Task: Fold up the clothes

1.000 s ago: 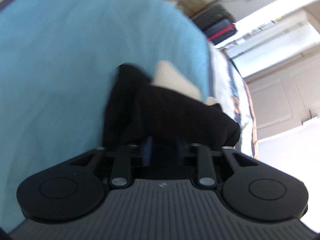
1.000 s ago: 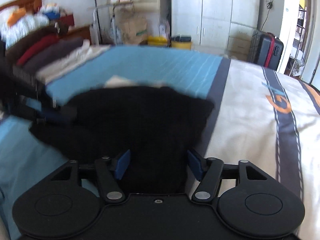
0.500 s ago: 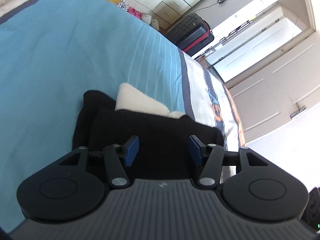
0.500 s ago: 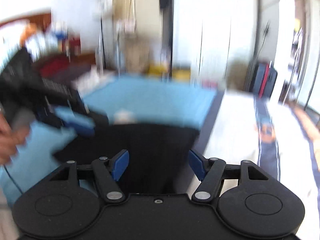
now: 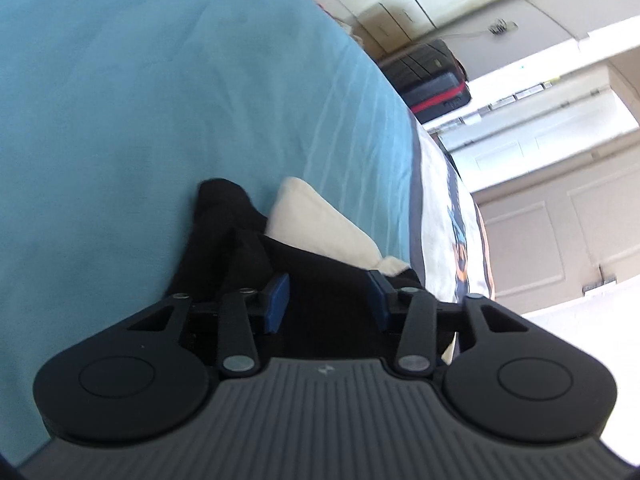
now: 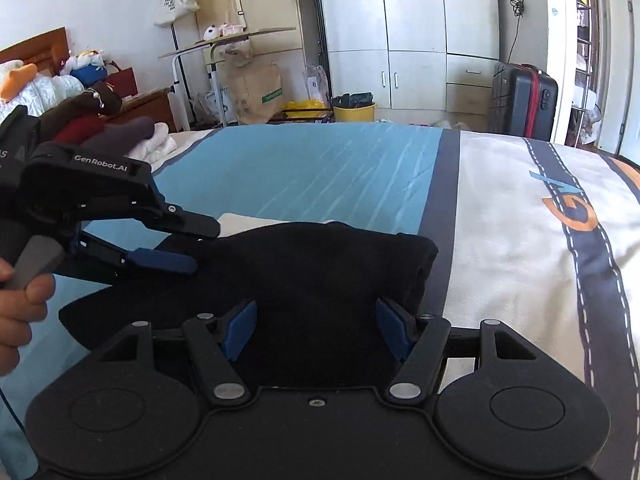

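- Bed (image 6: pixel 320 168): its blue cover stretches ahead of both grippers.
- Black garment (image 6: pixel 304 272): lies bunched directly ahead of and under both grippers, over a cream garment (image 5: pixel 316 224) beyond.
- Right gripper (image 6: pixel 316 330): jaws well apart, gripping nothing.
- Left gripper (image 5: pixel 326 296): jaws closing with black cloth between, not yet pinched; it may likely catch several layers, spoiling the fold.

Ahead of the tongs, tall white wardrobe doors (image 6: pixel 400 32) line the far wall; a black hard-shell suitcase (image 6: pixel 520 100) stands right.
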`<action>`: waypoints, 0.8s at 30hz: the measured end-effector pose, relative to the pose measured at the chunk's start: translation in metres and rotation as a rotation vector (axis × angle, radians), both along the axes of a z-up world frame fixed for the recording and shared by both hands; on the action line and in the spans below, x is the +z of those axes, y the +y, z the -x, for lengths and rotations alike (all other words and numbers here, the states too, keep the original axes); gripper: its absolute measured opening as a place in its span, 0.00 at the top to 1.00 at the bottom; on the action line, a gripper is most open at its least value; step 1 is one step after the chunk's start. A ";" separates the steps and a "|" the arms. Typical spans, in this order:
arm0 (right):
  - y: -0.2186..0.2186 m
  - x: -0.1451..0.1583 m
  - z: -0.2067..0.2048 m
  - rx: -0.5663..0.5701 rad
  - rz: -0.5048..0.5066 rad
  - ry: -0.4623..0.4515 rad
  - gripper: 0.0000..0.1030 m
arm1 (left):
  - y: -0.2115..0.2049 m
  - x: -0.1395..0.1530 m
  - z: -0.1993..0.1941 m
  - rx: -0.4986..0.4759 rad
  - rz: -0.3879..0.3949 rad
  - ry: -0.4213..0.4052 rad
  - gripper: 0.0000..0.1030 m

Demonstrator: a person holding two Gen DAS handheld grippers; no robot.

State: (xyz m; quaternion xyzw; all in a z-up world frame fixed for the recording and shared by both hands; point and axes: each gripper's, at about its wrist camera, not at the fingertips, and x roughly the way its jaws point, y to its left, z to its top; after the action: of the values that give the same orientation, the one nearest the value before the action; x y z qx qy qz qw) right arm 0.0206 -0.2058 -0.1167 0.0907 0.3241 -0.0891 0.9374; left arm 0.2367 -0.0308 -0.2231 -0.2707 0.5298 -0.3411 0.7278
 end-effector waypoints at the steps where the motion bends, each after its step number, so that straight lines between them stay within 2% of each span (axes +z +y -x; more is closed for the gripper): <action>1: -0.002 -0.001 0.003 -0.002 -0.006 0.003 0.32 | 0.004 0.005 -0.001 0.019 0.000 -0.001 0.59; 3: -0.007 0.003 0.006 -0.010 -0.034 0.013 0.32 | 0.014 0.016 -0.002 0.057 0.000 -0.028 0.51; 5: -0.014 0.010 0.015 -0.055 -0.069 0.035 0.27 | 0.023 0.030 -0.001 0.085 -0.054 -0.090 0.31; 6: -0.021 0.011 0.017 -0.096 -0.093 0.056 0.15 | 0.028 0.037 0.000 0.090 -0.091 -0.118 0.29; 8: -0.041 0.012 0.030 -0.162 -0.203 0.053 0.13 | 0.037 0.045 0.003 0.084 -0.130 -0.149 0.23; 10: -0.066 0.006 0.041 -0.201 -0.415 0.020 0.13 | 0.046 0.044 0.005 0.060 -0.122 -0.110 0.19; 12: -0.088 -0.003 0.051 -0.239 -0.643 -0.018 0.12 | 0.054 0.039 0.007 0.031 -0.123 -0.044 0.19; 14: -0.099 -0.017 0.060 -0.260 -0.834 -0.040 0.12 | 0.060 0.033 0.008 0.024 -0.169 0.001 0.19; 15: -0.099 -0.023 0.064 -0.260 -0.896 -0.036 0.12 | 0.062 0.030 0.009 0.027 -0.201 0.016 0.19; 17: -0.091 -0.031 0.069 -0.235 -0.959 -0.006 0.12 | 0.063 0.025 0.009 0.030 -0.243 0.035 0.19; 20: -0.079 -0.042 0.065 -0.214 -0.984 0.028 0.12 | 0.050 0.014 0.005 -0.019 -0.242 0.060 0.18; 23: -0.072 -0.054 0.053 -0.207 -1.005 0.025 0.09 | 0.029 0.009 0.001 -0.077 -0.251 0.052 0.06; 24: -0.070 -0.056 0.047 -0.197 -1.006 0.005 0.07 | 0.024 0.010 0.001 -0.084 -0.246 0.030 0.06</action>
State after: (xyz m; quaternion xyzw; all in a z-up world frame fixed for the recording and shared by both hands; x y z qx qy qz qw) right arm -0.0269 -0.2761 -0.1730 0.5607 0.3191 -0.0102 0.7640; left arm 0.2361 -0.0070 -0.2133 -0.1620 0.5893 -0.2998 0.7326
